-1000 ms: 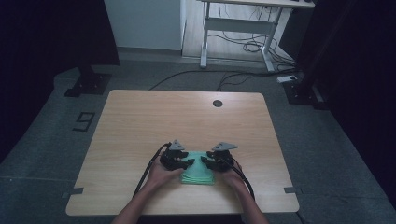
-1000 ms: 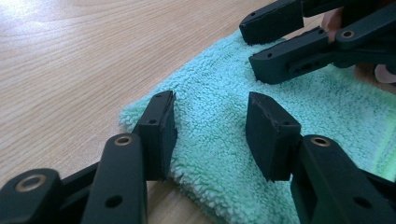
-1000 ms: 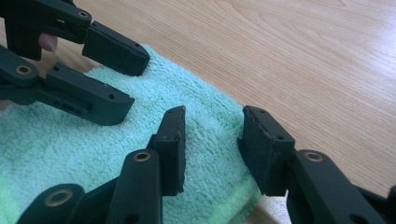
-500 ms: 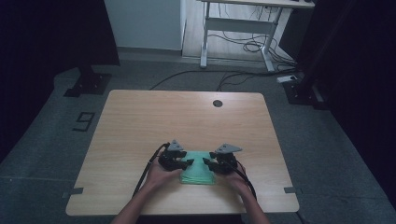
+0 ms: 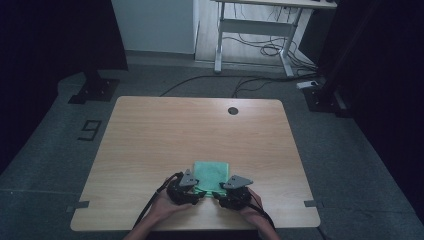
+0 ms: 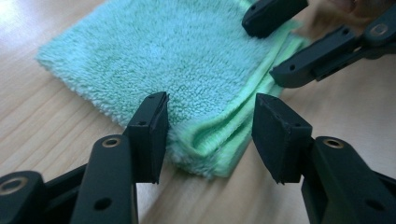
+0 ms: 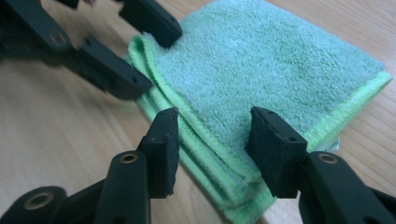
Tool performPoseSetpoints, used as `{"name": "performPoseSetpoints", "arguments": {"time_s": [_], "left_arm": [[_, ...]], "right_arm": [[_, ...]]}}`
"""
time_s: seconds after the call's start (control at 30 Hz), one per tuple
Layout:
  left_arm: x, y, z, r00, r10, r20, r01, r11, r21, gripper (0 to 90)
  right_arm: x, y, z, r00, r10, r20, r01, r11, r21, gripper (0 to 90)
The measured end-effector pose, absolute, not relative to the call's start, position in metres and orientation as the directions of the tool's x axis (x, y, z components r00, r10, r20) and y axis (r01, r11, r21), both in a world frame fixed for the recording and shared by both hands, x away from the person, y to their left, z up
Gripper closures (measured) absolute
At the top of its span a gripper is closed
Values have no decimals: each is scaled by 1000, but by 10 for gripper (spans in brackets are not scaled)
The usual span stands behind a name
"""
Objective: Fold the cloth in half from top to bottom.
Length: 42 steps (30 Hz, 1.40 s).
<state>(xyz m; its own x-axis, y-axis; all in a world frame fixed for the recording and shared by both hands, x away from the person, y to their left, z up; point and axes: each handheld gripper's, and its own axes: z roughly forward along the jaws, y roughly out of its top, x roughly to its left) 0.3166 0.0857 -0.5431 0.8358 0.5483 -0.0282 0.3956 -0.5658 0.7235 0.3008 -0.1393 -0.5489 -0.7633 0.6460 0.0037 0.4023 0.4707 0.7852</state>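
The wooden table (image 5: 150, 140) carries one thing near its front edge: a folded green towel (image 5: 212, 174), lying flat toward six o'clock of the tabletop, just ahead of the person's hands. In the high view its long axis appears to run from six to twelve o'clock, away from the person, though the fold is nearly square and the difference is slight.

The coming move seems to turn on the towel's near edge. Both grippers sit at that edge, the left gripper (image 5: 186, 189) at its seven o'clock corner and the right gripper (image 5: 233, 192) at its five o'clock corner, so neither hand is clearly the nearer; each has its own corner.

In the left gripper view, the left gripper (image 6: 210, 135) straddles the towel (image 6: 154, 51): the stacked, hemmed corner lies between the jaws toward twelve o'clock, and the pads stand apart from the cloth on either side. Its jaws have just been opening and now stand moderately wide, pressing on nothing.

In the right gripper view, the right gripper (image 7: 212, 149) likewise brackets the layered hem of the towel (image 7: 271, 60), which stretches off toward one o'clock. Its jaws have also just been opening; they stand moderately wide, with the cloth between them but not pinched.
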Motion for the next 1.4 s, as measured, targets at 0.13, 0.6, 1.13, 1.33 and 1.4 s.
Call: {"name": "performPoseSetpoints", "arguments": {"time_s": [0.13, 0.6, 1.13, 1.33, 1.4], "left_arm": [[334, 83, -543, 825, 564, -38, 414, -556, 721, 481], [387, 79, -533, 781, 620, -74, 448, -474, 758, 440], [318, 139, -512, 745, 661, -92, 442, -385, 810, 401], [306, 153, -519, 734, 673, -95, 452, -379, 807, 395], [306, 154, -519, 733, 674, -96, 454, -379, 806, 391]], "right_arm": [[313, -140, -551, -754, 656, 14, 411, 455, 790, 540], [364, -146, -549, -673, 737, 55, 446, 346, 825, 514], [303, -192, -528, -675, 737, 37, 351, 277, 894, 439], [290, -206, -534, -657, 753, 45, 362, 263, 894, 417], [289, -207, -536, -652, 756, 54, 364, 251, 897, 407]]}}
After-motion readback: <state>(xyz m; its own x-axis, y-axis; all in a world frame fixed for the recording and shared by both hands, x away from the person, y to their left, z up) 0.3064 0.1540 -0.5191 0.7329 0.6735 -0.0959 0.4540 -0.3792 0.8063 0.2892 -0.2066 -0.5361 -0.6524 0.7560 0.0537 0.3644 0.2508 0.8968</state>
